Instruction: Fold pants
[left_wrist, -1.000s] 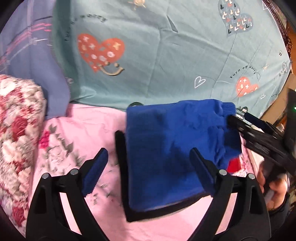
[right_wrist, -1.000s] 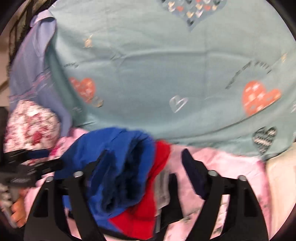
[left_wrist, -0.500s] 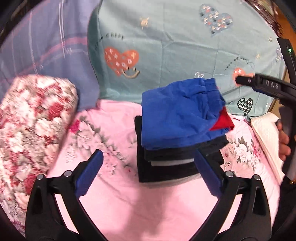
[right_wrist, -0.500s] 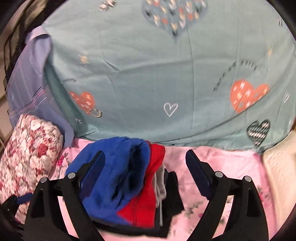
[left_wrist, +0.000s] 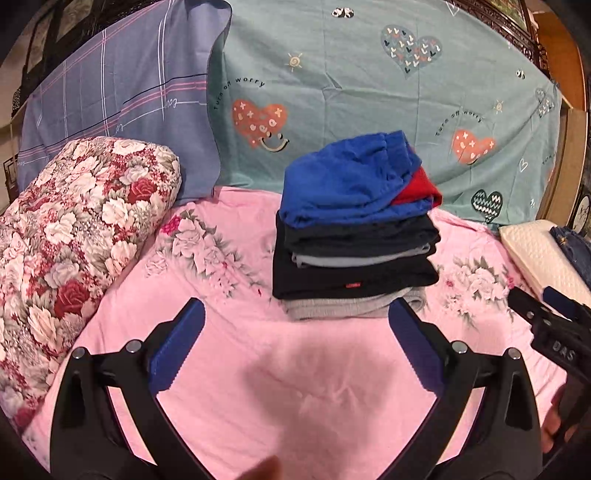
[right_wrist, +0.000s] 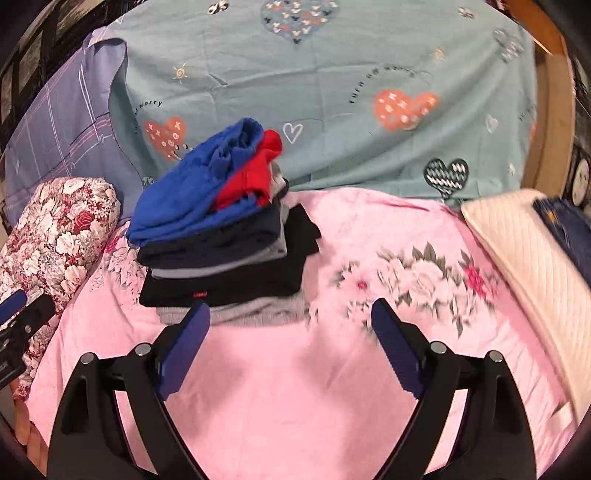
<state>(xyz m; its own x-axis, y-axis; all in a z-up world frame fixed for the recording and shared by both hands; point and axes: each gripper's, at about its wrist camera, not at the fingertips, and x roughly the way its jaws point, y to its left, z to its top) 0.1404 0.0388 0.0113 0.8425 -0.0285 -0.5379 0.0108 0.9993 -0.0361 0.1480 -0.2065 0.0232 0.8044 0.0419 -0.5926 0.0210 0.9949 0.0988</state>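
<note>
Folded blue pants (left_wrist: 343, 181) lie on top of a stack of folded clothes (left_wrist: 354, 273) on the pink floral bed sheet (left_wrist: 258, 350). A red garment (left_wrist: 417, 186) shows under their right edge. The pants also show in the right wrist view (right_wrist: 192, 188), with the stack (right_wrist: 229, 280) at left centre. My left gripper (left_wrist: 297, 325) is open and empty, a little in front of the stack. My right gripper (right_wrist: 291, 321) is open and empty, in front of the stack's right side; it shows at the right edge of the left wrist view (left_wrist: 546, 317).
A rolled red floral quilt (left_wrist: 70, 229) lies at the left. A teal heart-print pillow (left_wrist: 369, 85) and a purple plaid pillow (left_wrist: 110, 96) stand behind the stack. A cream pillow (right_wrist: 524, 251) with dark denim (right_wrist: 565, 221) on it lies at the right.
Both grippers have drawn back from the stack toward the front of the bed. The blue pants, earlier between the fingers, now rest on top of the stack, free of both grippers.
</note>
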